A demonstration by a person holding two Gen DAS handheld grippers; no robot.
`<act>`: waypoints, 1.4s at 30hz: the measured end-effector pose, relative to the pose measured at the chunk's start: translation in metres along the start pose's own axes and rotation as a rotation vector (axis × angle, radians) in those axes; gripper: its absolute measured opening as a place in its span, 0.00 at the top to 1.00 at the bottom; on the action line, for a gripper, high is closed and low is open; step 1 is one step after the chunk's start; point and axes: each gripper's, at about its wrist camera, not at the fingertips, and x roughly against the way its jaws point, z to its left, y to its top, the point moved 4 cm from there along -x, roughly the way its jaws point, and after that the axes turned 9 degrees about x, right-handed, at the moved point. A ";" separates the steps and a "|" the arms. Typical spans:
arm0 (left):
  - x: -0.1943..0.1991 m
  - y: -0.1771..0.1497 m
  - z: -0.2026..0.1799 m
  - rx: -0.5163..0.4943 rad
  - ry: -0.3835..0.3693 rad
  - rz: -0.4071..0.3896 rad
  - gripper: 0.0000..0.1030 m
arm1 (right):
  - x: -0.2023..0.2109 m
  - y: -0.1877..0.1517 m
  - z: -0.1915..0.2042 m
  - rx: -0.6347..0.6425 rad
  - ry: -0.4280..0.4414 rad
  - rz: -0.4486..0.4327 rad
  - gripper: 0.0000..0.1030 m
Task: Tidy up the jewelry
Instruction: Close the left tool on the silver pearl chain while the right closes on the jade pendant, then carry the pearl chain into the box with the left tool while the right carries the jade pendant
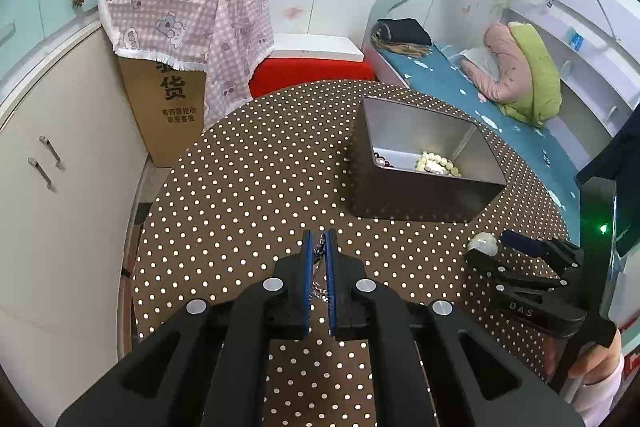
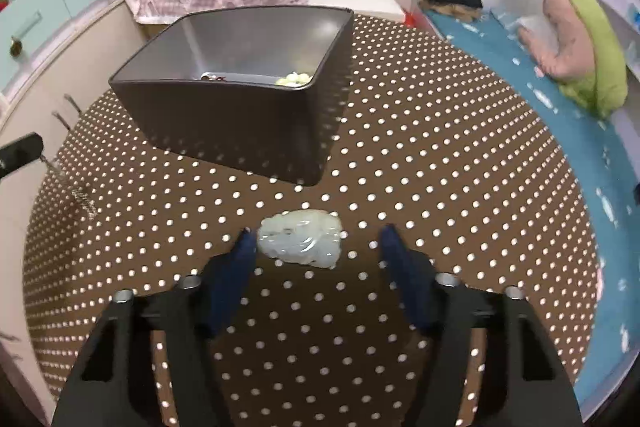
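Your right hand-held gripper (image 2: 316, 247) straddles the jade pendant (image 2: 300, 241), spread, left pad touching, long axis across; your left hand-held gripper (image 1: 319, 247) pinches a chain (image 1: 320, 287).

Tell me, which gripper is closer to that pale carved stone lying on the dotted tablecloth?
Right. The right gripper straddles the pale carved stone, one finger touching it. The left gripper is off to the side, shut on a thin chain.
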 end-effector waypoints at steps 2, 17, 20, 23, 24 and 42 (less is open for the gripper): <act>0.003 -0.004 -0.003 0.004 -0.002 0.001 0.96 | -0.001 0.001 -0.003 0.004 0.009 -0.010 0.52; 0.001 0.008 -0.022 -0.010 -0.031 -0.018 0.96 | 0.018 0.007 -0.022 -0.048 0.067 -0.046 0.59; 0.004 0.012 -0.027 -0.021 -0.044 -0.029 0.96 | 0.032 0.012 -0.022 -0.042 0.060 -0.075 0.59; 0.010 0.018 -0.033 -0.034 -0.054 -0.047 0.96 | 0.045 0.018 -0.022 -0.034 0.051 -0.102 0.59; 0.011 0.018 -0.034 -0.036 -0.055 -0.051 0.96 | 0.048 0.020 -0.021 -0.030 0.049 -0.109 0.59; 0.025 0.075 -0.075 -0.110 -0.123 -0.133 0.96 | 0.076 0.082 -0.024 -0.021 0.044 -0.206 0.59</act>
